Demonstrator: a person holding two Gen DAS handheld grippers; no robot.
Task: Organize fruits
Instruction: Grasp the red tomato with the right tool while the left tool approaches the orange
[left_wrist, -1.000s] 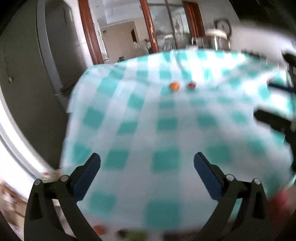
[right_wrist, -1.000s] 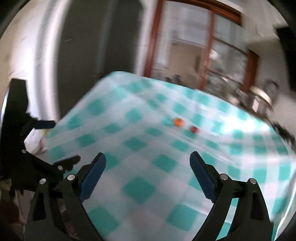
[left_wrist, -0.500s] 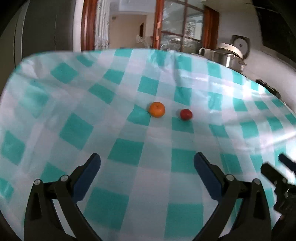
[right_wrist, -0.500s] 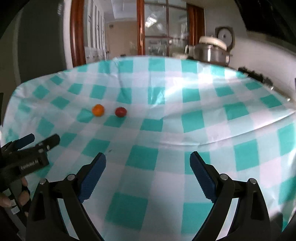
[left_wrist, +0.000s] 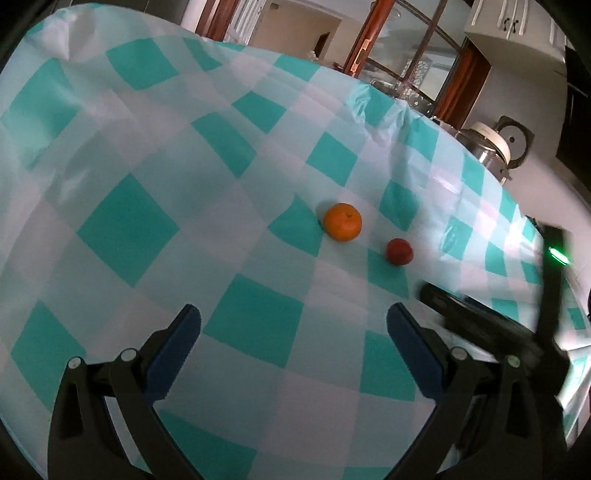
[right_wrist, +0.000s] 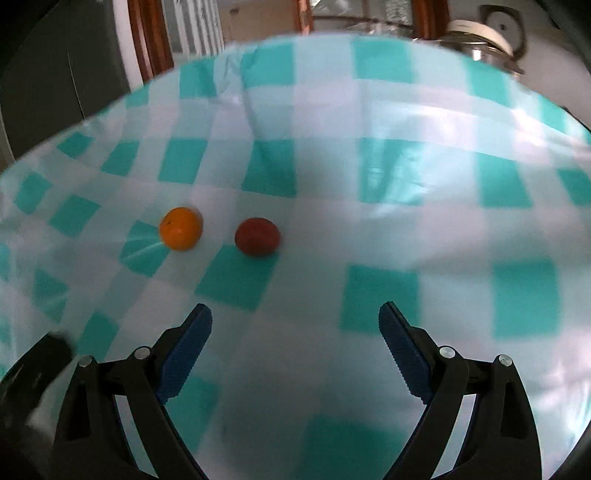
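An orange (left_wrist: 342, 222) and a smaller red fruit (left_wrist: 399, 251) lie side by side on a teal-and-white checked tablecloth (left_wrist: 147, 206). My left gripper (left_wrist: 293, 321) is open and empty, a short way in front of the two fruits. My right gripper (right_wrist: 294, 321) is open and empty; the red fruit (right_wrist: 257, 236) lies just ahead of its left finger, and the orange (right_wrist: 181, 228) is further left. The right gripper (left_wrist: 480, 317) shows blurred at the right of the left wrist view.
A steel cooker with a white lid (left_wrist: 491, 147) stands behind the table at the far right. Wooden-framed glass doors (left_wrist: 402, 66) are beyond the table. A dark fridge (right_wrist: 55, 74) stands at the left.
Both grippers have moved closer to the two fruits, which now look larger. The right gripper has swung toward the fruits and come nearer the left one. Both stay open.
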